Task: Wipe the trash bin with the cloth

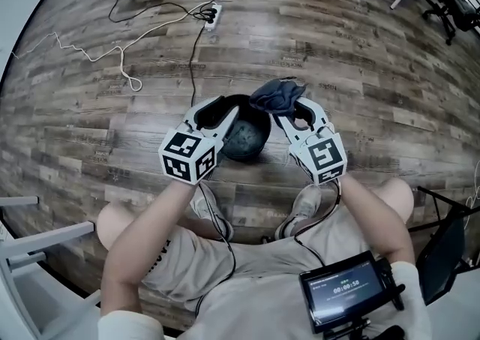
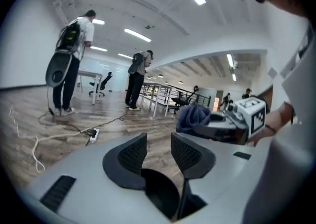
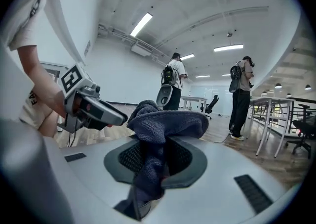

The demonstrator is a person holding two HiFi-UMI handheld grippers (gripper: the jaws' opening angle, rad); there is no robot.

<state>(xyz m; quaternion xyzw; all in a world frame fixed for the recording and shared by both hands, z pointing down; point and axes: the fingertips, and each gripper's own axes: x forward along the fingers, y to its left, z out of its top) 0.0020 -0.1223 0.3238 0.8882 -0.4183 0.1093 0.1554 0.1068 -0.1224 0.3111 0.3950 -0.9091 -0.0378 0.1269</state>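
Your right gripper (image 3: 160, 151) clamps the cloth (image 3: 170, 119): soft, limp and light, bunched past its tips. Grip the thick fold. Your left gripper (image 2: 158, 144) stands open and empty. The trash bin (image 1: 251, 153) sits below both tips.

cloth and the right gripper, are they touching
Touching. In the right gripper view the cloth is pinched between the jaws of the right gripper, its bunched top spilling over them.
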